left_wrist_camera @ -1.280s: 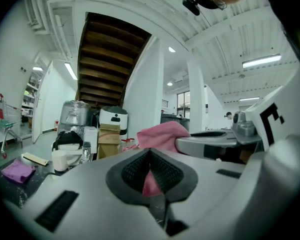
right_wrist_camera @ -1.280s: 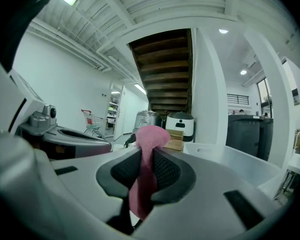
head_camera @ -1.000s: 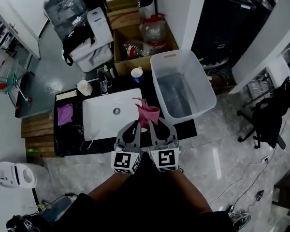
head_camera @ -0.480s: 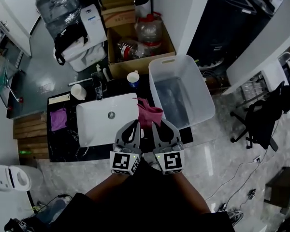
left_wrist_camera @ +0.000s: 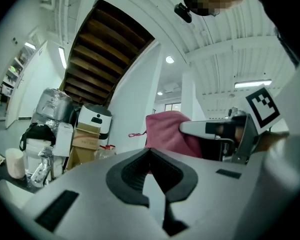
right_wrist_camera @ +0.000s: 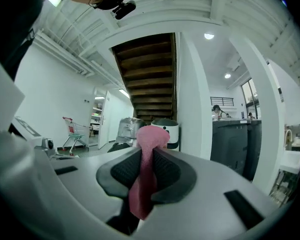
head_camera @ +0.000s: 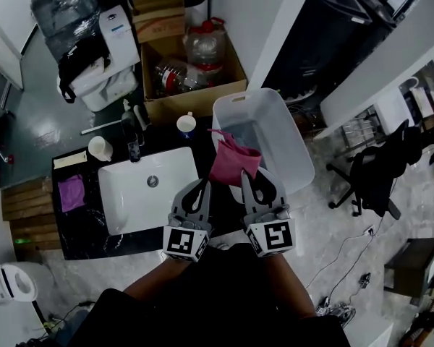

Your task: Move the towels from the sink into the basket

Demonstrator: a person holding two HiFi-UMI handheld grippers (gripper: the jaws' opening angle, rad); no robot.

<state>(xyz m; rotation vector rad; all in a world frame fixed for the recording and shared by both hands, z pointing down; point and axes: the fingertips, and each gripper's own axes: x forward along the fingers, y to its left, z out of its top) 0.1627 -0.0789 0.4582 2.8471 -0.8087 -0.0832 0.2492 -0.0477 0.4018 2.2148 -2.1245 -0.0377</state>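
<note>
Right gripper [head_camera: 253,179] jaws are clamped on a pink towel [head_camera: 233,161], which is held over the near left rim of the clear basket [head_camera: 293,139], just right of the white sink [head_camera: 130,201]. The towel's long axis runs away from the jaws toward the basket, with one corner pointed up-left. Nothing is gripped by the closed left gripper [head_camera: 200,188]. Bottles [head_camera: 175,76] are kept in a cardboard box [head_camera: 170,107].

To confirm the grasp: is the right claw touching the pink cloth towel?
Touching. The right gripper view shows the right claw clamped on the pink cloth towel.
</note>
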